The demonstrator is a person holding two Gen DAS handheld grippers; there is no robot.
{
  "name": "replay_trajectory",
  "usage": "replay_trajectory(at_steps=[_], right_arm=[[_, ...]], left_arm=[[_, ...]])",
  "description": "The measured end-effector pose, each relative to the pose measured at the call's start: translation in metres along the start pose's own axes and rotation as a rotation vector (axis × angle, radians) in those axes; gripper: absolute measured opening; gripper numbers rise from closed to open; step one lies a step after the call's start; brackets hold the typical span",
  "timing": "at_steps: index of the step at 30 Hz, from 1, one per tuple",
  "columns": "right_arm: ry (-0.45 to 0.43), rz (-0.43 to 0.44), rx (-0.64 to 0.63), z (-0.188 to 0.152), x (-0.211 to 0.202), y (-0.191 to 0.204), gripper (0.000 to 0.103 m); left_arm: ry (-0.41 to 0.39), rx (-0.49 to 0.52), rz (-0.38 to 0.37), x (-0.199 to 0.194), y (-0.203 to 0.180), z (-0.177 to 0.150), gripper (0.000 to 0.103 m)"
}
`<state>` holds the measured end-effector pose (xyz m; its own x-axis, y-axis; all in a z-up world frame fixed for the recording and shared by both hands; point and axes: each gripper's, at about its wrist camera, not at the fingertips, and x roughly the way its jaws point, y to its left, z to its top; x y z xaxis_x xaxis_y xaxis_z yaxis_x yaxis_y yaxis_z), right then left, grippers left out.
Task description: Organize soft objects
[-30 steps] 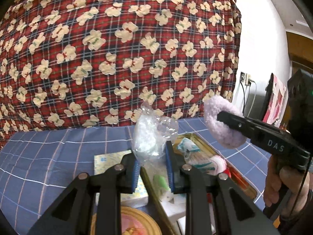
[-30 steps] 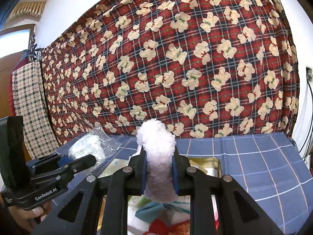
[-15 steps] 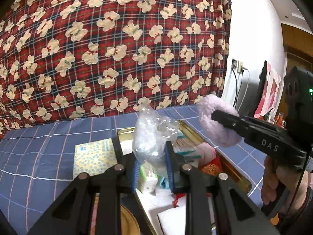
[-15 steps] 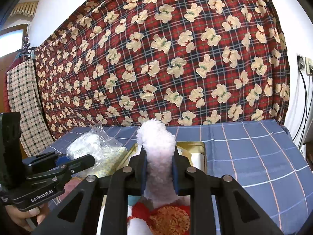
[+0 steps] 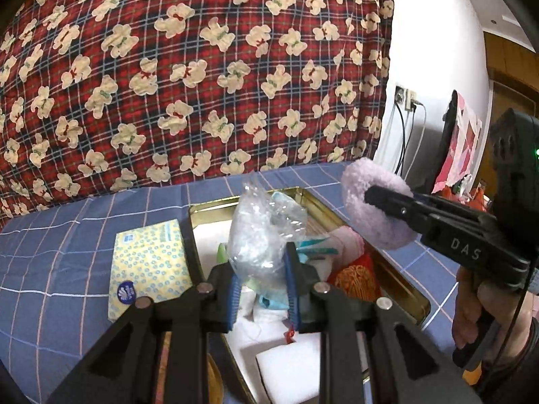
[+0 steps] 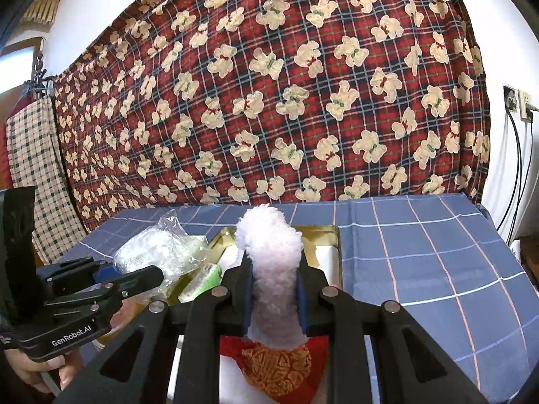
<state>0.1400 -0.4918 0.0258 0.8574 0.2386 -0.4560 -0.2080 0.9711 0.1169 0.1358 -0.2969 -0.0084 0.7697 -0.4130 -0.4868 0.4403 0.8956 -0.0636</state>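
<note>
My left gripper (image 5: pixel 261 271) is shut on a crumpled clear plastic bag (image 5: pixel 266 232) holding something white, held above the gold tin tray (image 5: pixel 401 284). The same bag (image 6: pixel 151 256) shows at the left of the right wrist view, with the left gripper (image 6: pixel 148 277) clamped on it. My right gripper (image 6: pixel 273 286) is shut on a fluffy pale lilac puff (image 6: pixel 273 269), also held above the tray (image 6: pixel 331 235). Seen from the left wrist, that puff (image 5: pixel 377 208) sits at the right, pinched by the right gripper (image 5: pixel 374 198).
The tray holds a red and gold pouch (image 6: pixel 279 367), white pads (image 5: pixel 289 370), a green packet (image 6: pixel 202 281) and a pink item (image 5: pixel 347 242). A yellow tissue pack (image 5: pixel 148 264) lies left of it on the blue checked cloth (image 6: pixel 421 252). A red bear-print curtain (image 6: pixel 269 101) hangs behind.
Both grippers have sunk and moved forward over the tray, each keeping its hold. More of the tray's contents and the tissue pack have come into view.
</note>
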Motion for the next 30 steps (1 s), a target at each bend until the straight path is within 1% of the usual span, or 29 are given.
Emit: replay_trajectory(at_steps=[9,16,17,19,20,22,23,25,26,27,28,29,30], right_arm=[[0.088,-0.044,-0.032,-0.016,0.014,0.000,0.023],[0.142,-0.061,-0.048,-0.024,0.021,0.002,0.023],[0.148,-0.064,-0.046,-0.025,0.021,0.002,0.027],[0.155,-0.067,-0.043,-0.026,0.022,0.003,0.038],[0.154,-0.069,-0.040,-0.026,0.021,0.003,0.045],[0.156,-0.062,-0.034,-0.027,0.020,0.004,0.046],[0.156,-0.063,-0.033,-0.027,0.018,0.005,0.046],[0.156,-0.068,-0.036,-0.026,0.017,0.006,0.047],[0.153,-0.070,-0.034,-0.027,0.016,0.007,0.048],[0.152,-0.071,-0.032,-0.027,0.014,0.008,0.052],[0.152,-0.074,-0.029,-0.026,0.012,0.009,0.055],[0.151,-0.081,-0.025,-0.026,0.011,0.010,0.061],[0.145,-0.087,-0.022,-0.026,0.009,0.010,0.063]], left_arm=[[0.044,0.014,-0.020,0.007,-0.009,-0.010,0.022],[0.100,-0.002,-0.032,0.019,-0.009,-0.019,0.022],[0.106,-0.004,-0.033,0.020,-0.008,-0.019,0.022],[0.127,-0.003,-0.032,0.022,-0.009,-0.021,0.024],[0.130,-0.001,-0.032,0.022,-0.009,-0.021,0.027],[0.125,-0.004,-0.023,0.020,-0.008,-0.022,0.033],[0.123,-0.006,-0.023,0.019,-0.008,-0.022,0.039],[0.114,-0.011,-0.027,0.015,-0.007,-0.022,0.041],[0.114,-0.011,-0.026,0.014,-0.007,-0.022,0.045],[0.112,-0.013,-0.023,0.013,-0.006,-0.022,0.054],[0.109,-0.015,-0.019,0.012,-0.006,-0.022,0.058],[0.101,-0.018,-0.016,0.010,-0.005,-0.022,0.063],[0.091,-0.020,-0.015,0.007,-0.004,-0.022,0.064]])
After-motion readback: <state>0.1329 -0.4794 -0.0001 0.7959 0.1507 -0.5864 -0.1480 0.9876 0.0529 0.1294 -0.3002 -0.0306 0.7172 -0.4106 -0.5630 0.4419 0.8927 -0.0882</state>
